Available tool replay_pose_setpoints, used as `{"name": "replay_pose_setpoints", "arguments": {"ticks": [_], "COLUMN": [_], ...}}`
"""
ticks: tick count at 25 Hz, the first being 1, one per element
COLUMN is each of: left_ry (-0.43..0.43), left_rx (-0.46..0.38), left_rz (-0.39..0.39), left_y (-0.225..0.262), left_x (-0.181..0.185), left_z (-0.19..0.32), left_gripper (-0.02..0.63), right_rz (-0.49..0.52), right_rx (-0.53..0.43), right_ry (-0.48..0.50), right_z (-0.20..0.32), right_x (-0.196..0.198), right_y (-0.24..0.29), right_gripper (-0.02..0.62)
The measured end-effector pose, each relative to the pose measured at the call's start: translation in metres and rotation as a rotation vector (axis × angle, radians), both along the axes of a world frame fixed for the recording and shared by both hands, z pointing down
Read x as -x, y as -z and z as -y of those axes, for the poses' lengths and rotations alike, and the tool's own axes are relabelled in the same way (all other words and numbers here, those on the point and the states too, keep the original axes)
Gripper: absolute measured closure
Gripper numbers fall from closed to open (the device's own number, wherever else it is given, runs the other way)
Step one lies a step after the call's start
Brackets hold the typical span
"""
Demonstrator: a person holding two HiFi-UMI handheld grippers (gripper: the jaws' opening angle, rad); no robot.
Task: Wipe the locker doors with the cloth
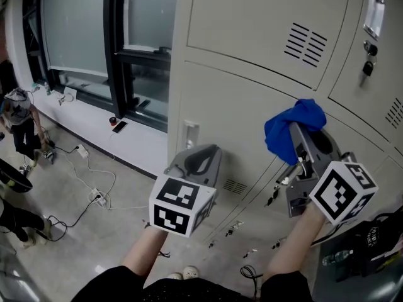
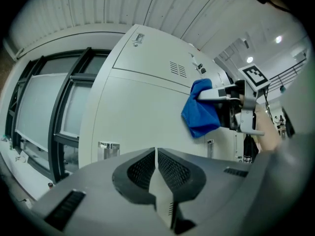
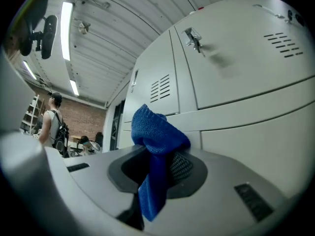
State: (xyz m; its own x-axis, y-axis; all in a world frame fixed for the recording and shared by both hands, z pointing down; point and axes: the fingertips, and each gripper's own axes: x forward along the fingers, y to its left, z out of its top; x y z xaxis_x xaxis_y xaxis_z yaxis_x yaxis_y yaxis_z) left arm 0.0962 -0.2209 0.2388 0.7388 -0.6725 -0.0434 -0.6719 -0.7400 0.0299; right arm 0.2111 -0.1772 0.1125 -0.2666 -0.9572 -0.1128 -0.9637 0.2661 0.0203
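The blue cloth (image 1: 302, 115) is bunched up and pinched between the jaws of the right gripper (image 1: 296, 140). In the right gripper view a fold of it rises above the jaws and a tail hangs down in front of them. It is held up at the beige locker doors (image 1: 239, 99), at the seam between an upper and a lower door, and seems to touch the metal there. The left gripper (image 1: 201, 159) hovers to the left of it, well apart from the cloth, with its jaws pressed together on nothing, pointing at the lower door just beside a metal latch (image 1: 191, 134). A label holder (image 1: 374, 11) on the far right door is too small to read; a key (image 1: 368, 68) hangs below it. Further left is a dark-framed window (image 1: 119, 43), with cables (image 1: 88, 175) on the floor.
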Motion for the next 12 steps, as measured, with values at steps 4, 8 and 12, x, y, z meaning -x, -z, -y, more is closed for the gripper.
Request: {"name": "replay_pose_setpoints", "arguments": {"ticks": [4, 8, 12], "left_ry": [0.053, 0.127, 0.214], "left_rx": [0.000, 0.003, 0.012], "left_rz": [0.009, 0.003, 0.006], "left_y": [-0.002, -0.002, -0.007], "left_x": [0.020, 0.052, 0.089], "left_z": [0.002, 0.005, 0.007], "left_gripper": [0.597, 0.597, 0.597], "right_rz": [0.035, -0.025, -0.077], "right_rx": [-0.065, -0.011, 0.044], "right_ry": [0.213, 0.286, 0.290], "right_z": [-0.001, 0.027, 0.061], "right_x": [0.061, 0.115, 0.158], "right_y": [0.003, -0.014, -0.036], "right_gripper": [0.518, 0.518, 0.518]}}
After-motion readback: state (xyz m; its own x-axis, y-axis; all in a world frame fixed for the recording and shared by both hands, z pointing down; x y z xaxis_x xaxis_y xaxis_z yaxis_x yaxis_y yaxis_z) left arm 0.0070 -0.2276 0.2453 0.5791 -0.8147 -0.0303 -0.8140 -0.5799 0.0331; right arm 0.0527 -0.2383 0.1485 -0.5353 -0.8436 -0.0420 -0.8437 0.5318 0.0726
